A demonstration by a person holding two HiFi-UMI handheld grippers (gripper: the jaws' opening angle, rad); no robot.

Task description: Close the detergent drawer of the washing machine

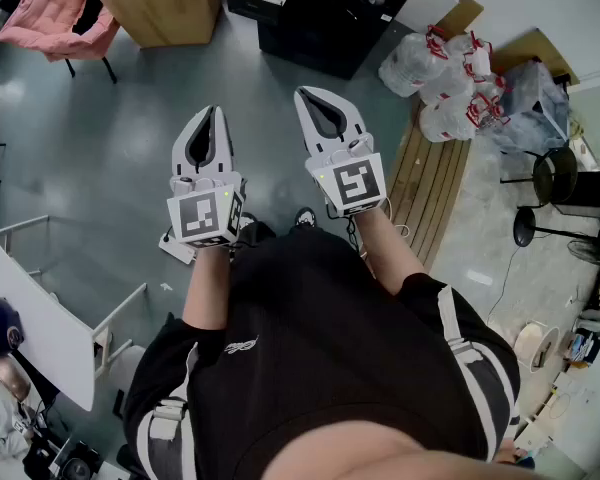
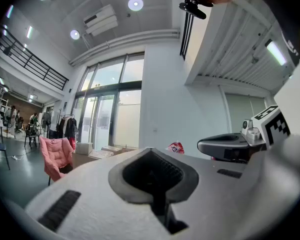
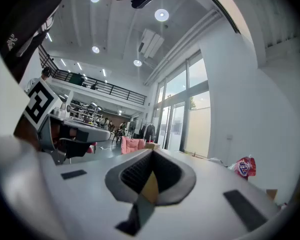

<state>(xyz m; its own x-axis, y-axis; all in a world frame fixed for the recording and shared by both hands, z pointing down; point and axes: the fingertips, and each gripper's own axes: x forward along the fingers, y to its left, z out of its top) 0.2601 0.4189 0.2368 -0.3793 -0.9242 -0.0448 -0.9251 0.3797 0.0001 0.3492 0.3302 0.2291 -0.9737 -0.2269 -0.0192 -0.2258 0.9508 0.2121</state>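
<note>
Head view: left gripper [image 1: 210, 120] and right gripper [image 1: 317, 103] hang side by side below the black cabinet [image 1: 330, 13], over grey floor. Clear bags [image 1: 442, 78] (contents unreadable) lie right of the cabinet, and a wooden box [image 1: 165, 3] stands to its left.

Left gripper view: smooth white shells, ribbed black pads meeting on nothing.

Right gripper view: the same, closed and empty.

No view shows the detergent drawer.

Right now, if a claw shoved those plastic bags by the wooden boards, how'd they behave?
The plastic bags look thin and crumpled: probably floppy, denting when pushed. They bulge, so likely some weight inside. Piled together beside the wooden boards, one may slump if shifted.
</note>
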